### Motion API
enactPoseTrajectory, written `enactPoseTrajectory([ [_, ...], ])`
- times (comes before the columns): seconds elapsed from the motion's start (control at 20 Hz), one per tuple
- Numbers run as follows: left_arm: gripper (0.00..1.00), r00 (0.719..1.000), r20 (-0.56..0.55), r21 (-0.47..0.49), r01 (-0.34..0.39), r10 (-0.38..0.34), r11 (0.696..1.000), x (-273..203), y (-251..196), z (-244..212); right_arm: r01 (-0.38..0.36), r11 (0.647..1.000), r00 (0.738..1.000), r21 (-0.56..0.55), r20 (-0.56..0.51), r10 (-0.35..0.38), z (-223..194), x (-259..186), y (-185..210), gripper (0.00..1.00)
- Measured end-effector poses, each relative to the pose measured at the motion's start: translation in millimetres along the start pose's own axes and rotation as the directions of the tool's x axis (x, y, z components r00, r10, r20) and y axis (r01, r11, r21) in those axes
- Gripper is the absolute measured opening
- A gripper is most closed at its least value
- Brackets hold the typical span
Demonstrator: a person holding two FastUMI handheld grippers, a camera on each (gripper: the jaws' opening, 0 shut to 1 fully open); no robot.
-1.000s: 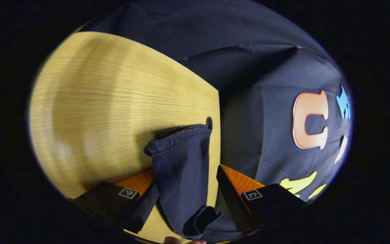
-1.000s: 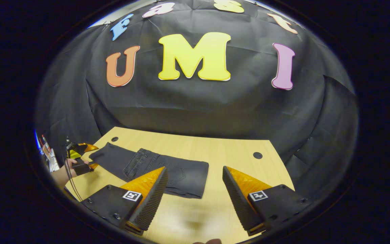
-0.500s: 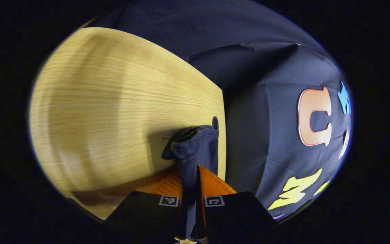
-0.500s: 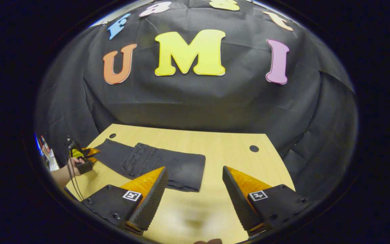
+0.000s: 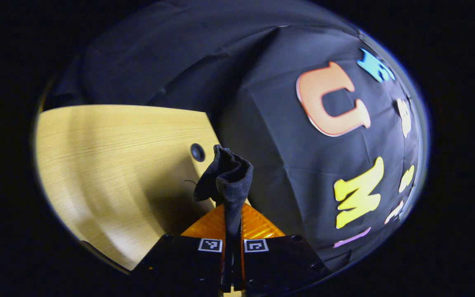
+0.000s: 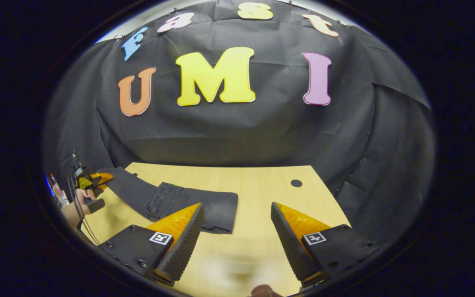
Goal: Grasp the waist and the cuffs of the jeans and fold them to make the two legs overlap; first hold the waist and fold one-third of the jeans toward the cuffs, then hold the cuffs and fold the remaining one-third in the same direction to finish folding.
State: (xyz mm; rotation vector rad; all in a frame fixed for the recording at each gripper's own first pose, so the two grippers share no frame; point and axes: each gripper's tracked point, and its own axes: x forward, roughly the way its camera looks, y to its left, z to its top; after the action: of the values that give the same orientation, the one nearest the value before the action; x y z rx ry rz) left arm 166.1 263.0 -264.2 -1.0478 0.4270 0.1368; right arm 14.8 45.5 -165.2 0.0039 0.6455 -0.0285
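Dark grey jeans (image 6: 188,200) lie partly folded across the wooden table (image 6: 254,185) in the right gripper view, the folded waist end toward the middle. Their cuff end (image 6: 111,175) rises off the table at the far left, held by the left gripper (image 6: 97,179) in a hand. In the left gripper view, that gripper (image 5: 233,231) is shut on the bunched cuffs (image 5: 227,177), which stick up above its fingers. My right gripper (image 6: 237,243) hangs open over the table's near part, right of the jeans, with nothing between its fingers.
The table has a round cable hole (image 6: 296,182) near its far right corner and another (image 5: 197,152) near the lifted cuffs. Black cloth walls stand close behind the table's far and side edges. A forearm (image 6: 70,212) reaches in at the left.
The left gripper closed on the cuffs and has lifted them off the table, tilting upward. The right gripper stayed open and drifted slightly.
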Motion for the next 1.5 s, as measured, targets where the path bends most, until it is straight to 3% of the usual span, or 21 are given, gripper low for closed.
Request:
enactPoseTrajectory([
  [0.2,0.05,0.998,-0.014,0.182,0.070,-0.068,0.981,-10.1,-69.0,-21.7,0.017,1.000,1.000,0.012,0.018,-0.017,2.7,-12.5,-20.5,0.99],
  [0.35,0.05,0.993,-0.037,0.364,0.114,-0.108,0.924,-13.0,-116.6,-56.1,0.047,0.999,0.999,0.010,0.001,-0.047,-7.4,-22.6,-43.3,0.99],
  [0.6,0.05,0.982,-0.119,0.640,0.187,-0.144,0.745,-16.8,-175.7,-145.7,0.059,0.998,0.998,0.020,0.001,-0.059,-18.0,-40.0,-73.1,0.99],
  [0.85,0.05,0.976,-0.193,0.795,0.215,-0.100,0.567,0.4,-172.3,-236.7,0.110,0.992,0.994,0.069,-0.009,-0.110,-29.3,-50.9,-111.6,0.99],
  [1.0,0.08,0.972,-0.230,0.835,0.224,-0.051,0.502,12.9,-153.5,-285.1,0.142,0.986,0.990,0.089,-0.032,-0.140,-40.8,-59.5,-131.1,0.99],
  [1.1,0.16,0.970,-0.243,0.847,0.211,0.003,0.488,14.8,-132.7,-309.6,0.157,0.982,0.987,0.109,-0.054,-0.152,-51.7,-63.2,-137.8,0.99],
  [1.15,0.04,0.967,-0.252,0.844,0.208,0.023,0.493,14.7,-124.2,-319.9,0.160,0.981,0.986,0.113,-0.069,-0.153,-57.5,-64.3,-138.9,0.99],
  [1.2,0.24,0.963,-0.267,0.837,0.213,0.037,0.505,15.0,-118.6,-331.6,0.166,0.980,0.984,0.112,-0.082,-0.157,-62.5,-65.5,-140.9,0.99],
  [1.25,0.31,0.958,-0.281,0.829,0.214,0.053,0.517,17.0,-110.4,-343.3,0.167,0.980,0.984,0.110,-0.087,-0.158,-64.5,-66.5,-142.0,0.99],
  [1.3,0.48,0.955,-0.288,0.822,0.207,0.073,0.530,18.4,-102.6,-351.4,0.171,0.979,0.983,0.108,-0.088,-0.162,-64.5,-66.6,-143.8,1.00],
  [1.35,0.54,0.955,-0.283,0.822,0.193,0.089,0.536,19.0,-97.1,-354.2,0.171,0.979,0.983,0.109,-0.087,-0.162,-63.7,-65.9,-144.9,0.99],
  [1.5,0.55,0.955,-0.277,0.807,0.173,0.103,0.564,16.1,-92.9,-356.5,0.161,0.981,0.985,0.110,-0.083,-0.153,-59.7,-59.5,-144.6,1.00],
])
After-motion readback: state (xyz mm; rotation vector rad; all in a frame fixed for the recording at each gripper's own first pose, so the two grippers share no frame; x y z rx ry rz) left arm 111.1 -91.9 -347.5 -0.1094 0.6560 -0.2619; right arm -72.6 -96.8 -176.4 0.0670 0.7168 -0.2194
